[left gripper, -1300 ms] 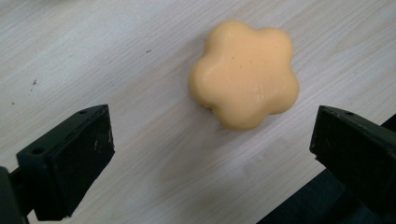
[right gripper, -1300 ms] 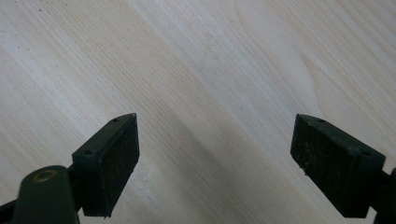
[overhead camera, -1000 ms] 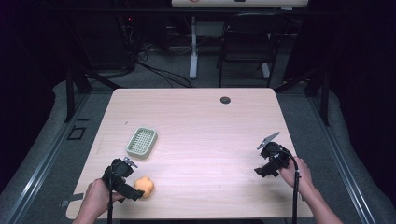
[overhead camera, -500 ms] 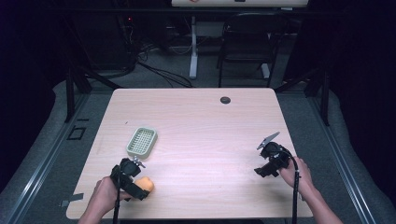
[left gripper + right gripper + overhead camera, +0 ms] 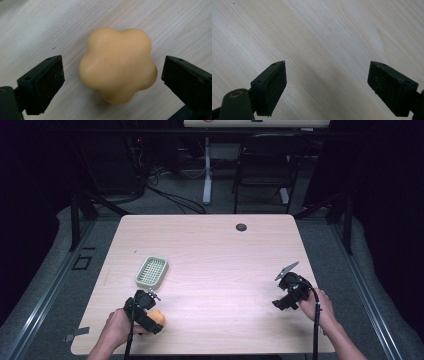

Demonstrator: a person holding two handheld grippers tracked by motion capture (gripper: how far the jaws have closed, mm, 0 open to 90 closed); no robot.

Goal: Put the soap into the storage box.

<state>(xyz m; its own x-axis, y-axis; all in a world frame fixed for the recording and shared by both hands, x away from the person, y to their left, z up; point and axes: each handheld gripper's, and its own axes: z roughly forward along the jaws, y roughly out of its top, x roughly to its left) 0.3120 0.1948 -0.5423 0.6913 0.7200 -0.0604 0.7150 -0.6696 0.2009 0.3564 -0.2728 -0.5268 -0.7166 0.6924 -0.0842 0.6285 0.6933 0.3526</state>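
Note:
A pale orange flower-shaped soap [image 5: 117, 65] lies on the wooden table [image 5: 225, 250] near its front left corner [image 5: 156, 316]. My left gripper [image 5: 112, 82] is open, its jaws standing on either side of the soap with a gap on both sides. In the high view the left gripper [image 5: 150, 312] sits right over the soap. A green slotted soap dish [image 5: 151, 271] rests a little beyond it. My right gripper [image 5: 285, 297] is open at the right side of the table, with only bare wood between its pads [image 5: 272, 85].
A small black round grommet [image 5: 241, 227] is set in the table near its far edge. Beyond the table stand a dark chair [image 5: 265, 175] and a white stand [image 5: 206, 170] with cables on the floor.
My left gripper has shifted slightly right and forward over the soap. The right gripper has stayed where it was.

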